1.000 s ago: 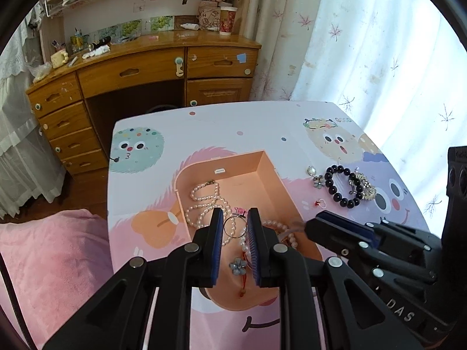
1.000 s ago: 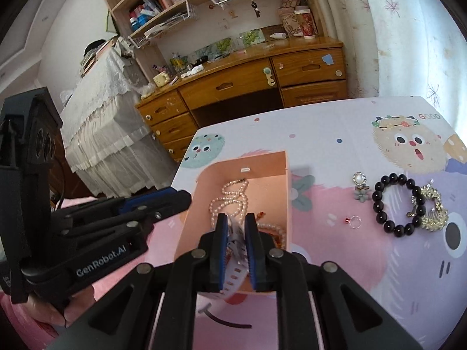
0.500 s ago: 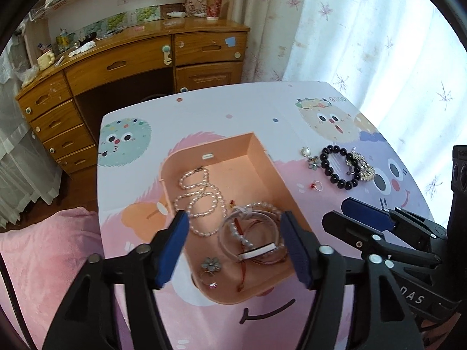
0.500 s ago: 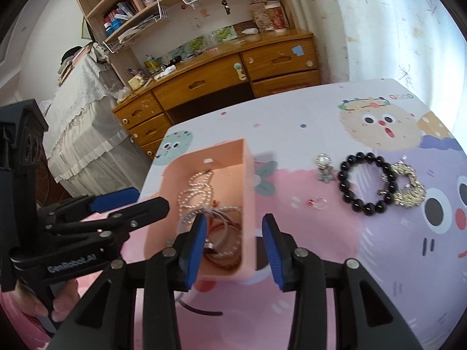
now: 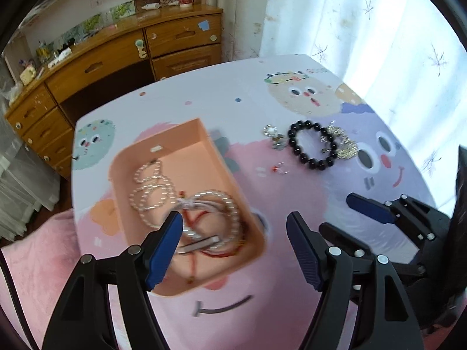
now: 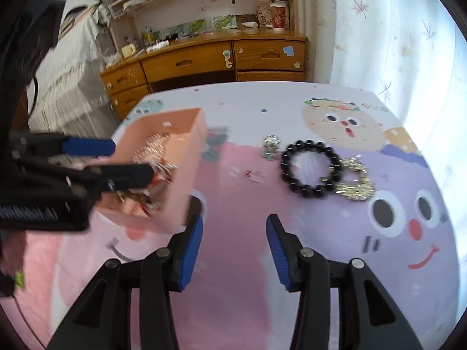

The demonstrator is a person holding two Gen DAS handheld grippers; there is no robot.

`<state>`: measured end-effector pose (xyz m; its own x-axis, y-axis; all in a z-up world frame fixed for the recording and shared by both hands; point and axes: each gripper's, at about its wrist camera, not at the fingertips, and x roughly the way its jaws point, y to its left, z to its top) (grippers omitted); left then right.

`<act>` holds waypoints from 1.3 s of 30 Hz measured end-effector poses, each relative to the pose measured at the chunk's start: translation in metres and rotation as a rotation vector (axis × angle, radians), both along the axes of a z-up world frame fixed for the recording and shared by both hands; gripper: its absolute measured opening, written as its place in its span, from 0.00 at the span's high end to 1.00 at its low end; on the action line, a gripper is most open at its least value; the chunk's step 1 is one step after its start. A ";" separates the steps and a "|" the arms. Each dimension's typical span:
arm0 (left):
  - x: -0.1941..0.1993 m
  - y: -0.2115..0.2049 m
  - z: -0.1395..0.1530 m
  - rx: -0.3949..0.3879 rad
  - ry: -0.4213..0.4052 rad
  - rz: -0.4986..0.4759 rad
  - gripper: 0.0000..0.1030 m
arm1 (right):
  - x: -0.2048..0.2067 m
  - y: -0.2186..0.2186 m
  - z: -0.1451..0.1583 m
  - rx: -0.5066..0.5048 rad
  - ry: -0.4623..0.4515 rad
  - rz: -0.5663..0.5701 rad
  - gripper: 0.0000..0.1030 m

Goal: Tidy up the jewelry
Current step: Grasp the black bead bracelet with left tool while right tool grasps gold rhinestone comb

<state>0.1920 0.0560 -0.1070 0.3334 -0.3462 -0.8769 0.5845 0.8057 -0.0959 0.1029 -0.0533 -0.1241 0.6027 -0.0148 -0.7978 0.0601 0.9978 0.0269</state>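
A peach box (image 5: pixel 210 143) on the cartoon-print table holds a pearl necklace (image 5: pixel 151 186) and bangles (image 5: pixel 213 213). To its right lie a black bead bracelet (image 5: pixel 312 147), a gold sparkly piece (image 5: pixel 343 145), small earrings (image 5: pixel 273 135) and a ring (image 5: pixel 280 169). My left gripper (image 5: pixel 235 221) hangs over the box's right corner, its jaws opening with nothing between them. My right gripper (image 6: pixel 235 223) hovers over bare table right of the box (image 6: pixel 184 175), its jaws also opening and empty. The bracelet (image 6: pixel 309 169) lies ahead of it, to the right.
The table (image 5: pixel 292 87) ends near a white curtain (image 5: pixel 379 29) on the right. A wooden desk with drawers (image 5: pixel 116 58) stands behind. Pink bedding (image 5: pixel 38 248) lies left of the table. The left gripper (image 6: pixel 116 160) reaches over the box in the right wrist view.
Both grippers were shut on jewelry over the box and have opened; the bangles now lie in the box. Both have shifted right, toward the loose pieces.
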 end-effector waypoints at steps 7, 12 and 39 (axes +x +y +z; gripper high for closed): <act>-0.009 -0.043 -0.005 0.044 0.076 0.031 0.30 | -0.012 -0.034 -0.006 -0.123 0.046 0.096 0.51; -0.011 -0.078 -0.010 0.043 0.139 0.072 0.25 | -0.018 -0.061 -0.007 -0.232 0.047 0.196 0.41; 0.062 -0.165 -0.075 0.119 0.146 0.296 0.33 | 0.044 -0.134 -0.044 -0.160 0.035 0.350 0.36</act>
<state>0.2545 -0.1093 -0.1818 0.2717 -0.1457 -0.9513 0.3113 0.9486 -0.0564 0.1472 -0.1876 -0.1679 0.5654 0.0615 -0.8225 -0.2872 0.9495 -0.1264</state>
